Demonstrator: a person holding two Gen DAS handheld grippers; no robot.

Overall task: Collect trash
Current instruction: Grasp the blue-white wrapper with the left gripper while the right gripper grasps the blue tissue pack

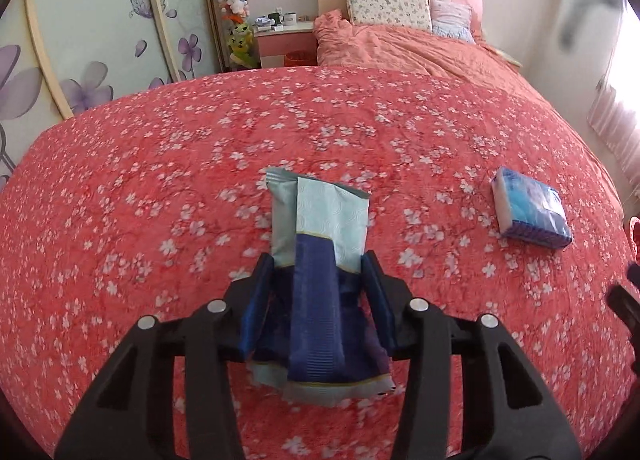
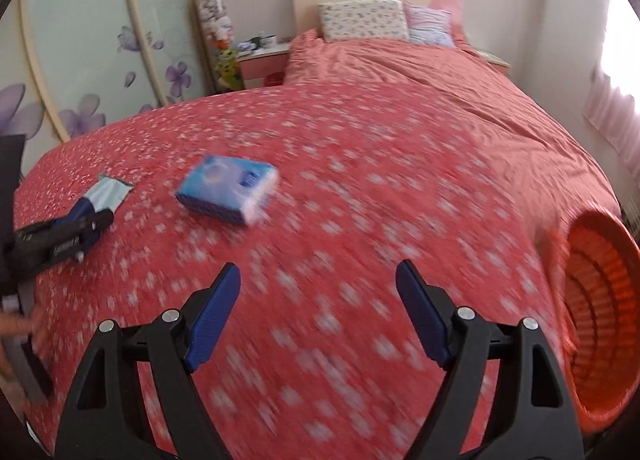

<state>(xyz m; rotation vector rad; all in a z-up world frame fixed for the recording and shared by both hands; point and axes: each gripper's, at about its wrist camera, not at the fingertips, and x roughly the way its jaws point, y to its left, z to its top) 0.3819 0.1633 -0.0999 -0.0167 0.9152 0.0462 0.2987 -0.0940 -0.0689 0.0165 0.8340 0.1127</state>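
Observation:
A pale green and dark blue snack wrapper (image 1: 320, 215) lies on the red flowered bedspread (image 1: 160, 179). My left gripper (image 1: 318, 260) is shut on the wrapper's dark blue half, which buckles up into a ridge between the blue pads. From the right wrist view, the left gripper (image 2: 90, 211) sits low on the bed with the wrapper (image 2: 110, 189) sticking out ahead of it. A blue tissue pack (image 2: 228, 189) lies on the bedspread to the right of the wrapper and is also in the left wrist view (image 1: 532, 207). My right gripper (image 2: 318, 270) hangs open and empty over the bed.
An orange slatted basket (image 2: 596, 320) stands at the bed's right edge, close to my right gripper. Pillows (image 1: 388, 9) and a salmon duvet (image 1: 400, 47) lie at the far end. A pink nightstand (image 1: 284, 41) and a flowered wardrobe (image 1: 88, 59) stand at far left.

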